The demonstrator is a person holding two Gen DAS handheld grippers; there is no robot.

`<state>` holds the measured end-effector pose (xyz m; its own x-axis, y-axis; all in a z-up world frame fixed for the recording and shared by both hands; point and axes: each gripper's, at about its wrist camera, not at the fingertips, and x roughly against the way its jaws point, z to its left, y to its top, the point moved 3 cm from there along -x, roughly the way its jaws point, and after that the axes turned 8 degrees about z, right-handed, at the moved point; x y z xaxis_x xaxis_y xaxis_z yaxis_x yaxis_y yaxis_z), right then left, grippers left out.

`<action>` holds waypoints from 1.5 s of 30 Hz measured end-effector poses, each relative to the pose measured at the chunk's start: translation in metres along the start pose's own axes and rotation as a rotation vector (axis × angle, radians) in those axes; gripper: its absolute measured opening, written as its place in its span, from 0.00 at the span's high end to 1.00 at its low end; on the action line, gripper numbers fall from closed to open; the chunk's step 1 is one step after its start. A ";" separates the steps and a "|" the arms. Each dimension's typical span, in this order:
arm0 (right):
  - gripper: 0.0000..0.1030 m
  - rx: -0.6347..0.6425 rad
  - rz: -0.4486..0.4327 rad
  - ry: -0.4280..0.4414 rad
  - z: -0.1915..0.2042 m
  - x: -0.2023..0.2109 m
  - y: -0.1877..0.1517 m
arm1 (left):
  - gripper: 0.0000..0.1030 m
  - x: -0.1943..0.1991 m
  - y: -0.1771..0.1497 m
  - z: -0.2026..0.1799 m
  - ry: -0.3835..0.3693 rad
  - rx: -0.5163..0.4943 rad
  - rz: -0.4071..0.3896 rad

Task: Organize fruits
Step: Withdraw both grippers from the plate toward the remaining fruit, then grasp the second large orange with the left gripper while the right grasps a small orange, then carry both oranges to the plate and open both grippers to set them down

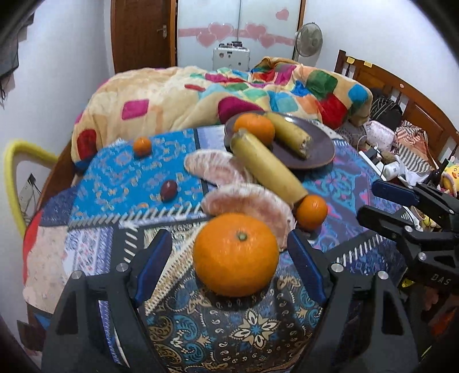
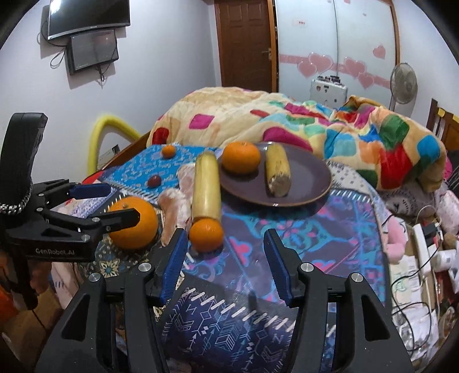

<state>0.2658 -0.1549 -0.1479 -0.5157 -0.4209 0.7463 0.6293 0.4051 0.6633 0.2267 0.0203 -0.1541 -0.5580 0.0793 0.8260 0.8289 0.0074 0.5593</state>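
Where the patterned cloth [image 1: 178,289] drapes over the surface nearest the cameras, the left tongs [image 1: 229,258] stand wide open around the big orange [image 1: 235,254], one blue pad on each side of it and neither pressing on it. In the right wrist view the same tongs [image 2: 114,205] reach in from the left edge, with the big orange [image 2: 134,223] partly behind the near finger. The right tongs [image 2: 226,258] are about half open over bare cloth [image 2: 246,258] and hold nothing; a smaller orange [image 2: 206,234] sits just beyond their left pad.

Four oranges show in all: the big one, the smaller one [image 1: 311,211] at the end of the long banana [image 1: 266,167], a tiny one [image 1: 142,146] far back on the blue cloth, and one on the plate [image 1: 318,152]. There are two bananas: the long one leaning onto the plate's rim, and a short one [image 1: 289,134] lying on the plate beside its orange [image 1: 254,127]. Two peeled pomelo segments [image 1: 246,206] lie between the big orange and the long banana. One small dark red fruit [image 1: 168,190] lies apart to the left.

Only the right wrist view shows two screens [image 2: 86,20] on the wall. Both views show the colourful blanket [image 1: 178,94] on the bed behind.
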 end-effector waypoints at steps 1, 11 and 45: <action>0.50 0.001 0.007 0.001 0.000 -0.005 -0.001 | 0.20 -0.003 -0.003 0.000 -0.002 -0.001 0.005; 0.50 0.019 0.055 0.054 0.013 -0.041 0.002 | 0.31 -0.011 -0.010 -0.003 -0.017 -0.037 -0.010; 0.67 -0.039 -0.022 0.033 -0.024 -0.001 0.001 | 0.35 0.026 0.012 -0.013 -0.074 -0.010 -0.097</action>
<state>0.2809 -0.1741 -0.1497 -0.5110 -0.4561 0.7286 0.6402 0.3637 0.6767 0.2214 0.0091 -0.1247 -0.6310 0.1520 0.7608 0.7705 0.0084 0.6374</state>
